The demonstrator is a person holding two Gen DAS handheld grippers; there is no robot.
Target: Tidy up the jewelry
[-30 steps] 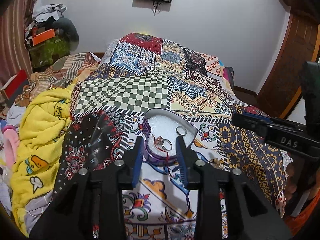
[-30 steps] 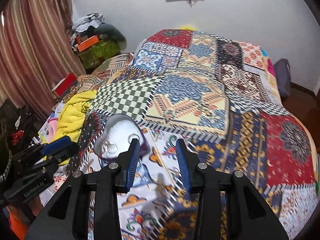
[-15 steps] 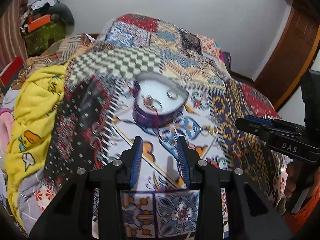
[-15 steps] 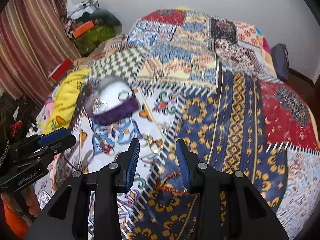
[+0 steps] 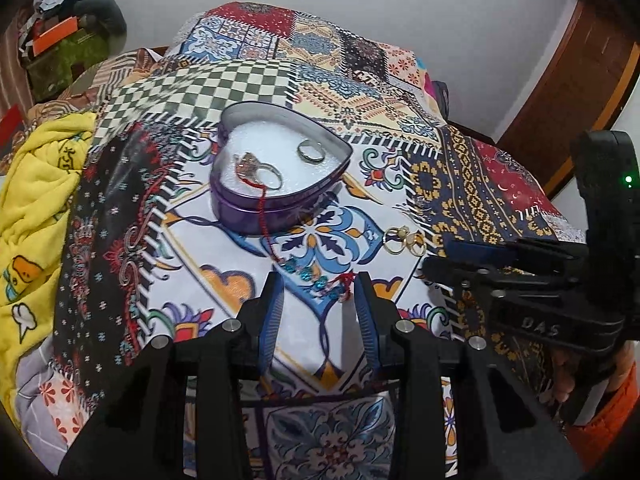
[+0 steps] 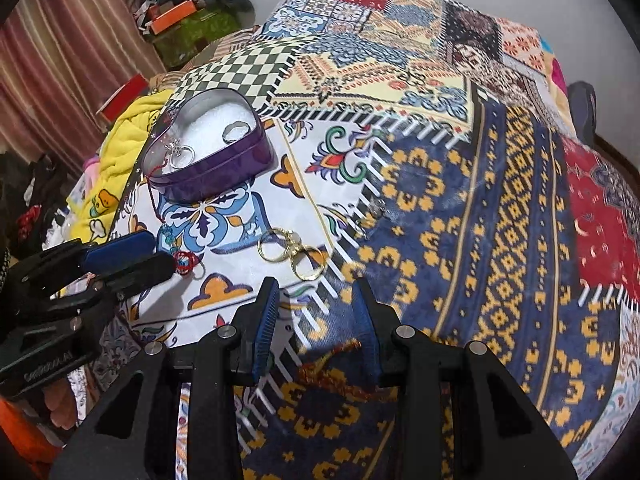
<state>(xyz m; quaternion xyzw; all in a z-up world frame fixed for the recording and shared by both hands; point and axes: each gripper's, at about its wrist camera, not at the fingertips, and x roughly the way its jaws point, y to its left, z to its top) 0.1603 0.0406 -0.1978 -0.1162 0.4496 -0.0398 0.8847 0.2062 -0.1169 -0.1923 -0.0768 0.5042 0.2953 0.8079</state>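
Note:
A purple heart-shaped tin (image 5: pixel 240 216) (image 6: pixel 224 176) lined with white foam sits on the patchwork bedspread. It holds a stone ring (image 5: pixel 256 170) and a plain silver ring (image 5: pixel 310 152) (image 6: pixel 234 132). A red cord bracelet with teal beads (image 5: pixel 304 270) (image 6: pixel 170 236) trails out of the tin onto the cloth. Its red end lies between the tips of my left gripper (image 5: pixel 318 292) (image 6: pixel 132 256), which stands open just above it. Gold hoops (image 5: pixel 404 240) (image 6: pixel 288 252) lie just beyond my right gripper (image 6: pixel 316 296) (image 5: pixel 480 256), open with nothing between its pads.
A yellow blanket (image 5: pixel 36 200) (image 6: pixel 124 136) is bunched at the bed's left edge. Boxes and clutter (image 5: pixel 60 52) stand by the far wall, a striped curtain (image 6: pixel 60 60) hangs on the left, and a wooden door (image 5: pixel 580 80) is on the right. A hand (image 6: pixel 60 400) holds the left gripper.
Both grippers have sunk toward the bedspread and tipped further down. The left now reaches the bracelet's end, the right is near the gold hoops. Neither opening has changed.

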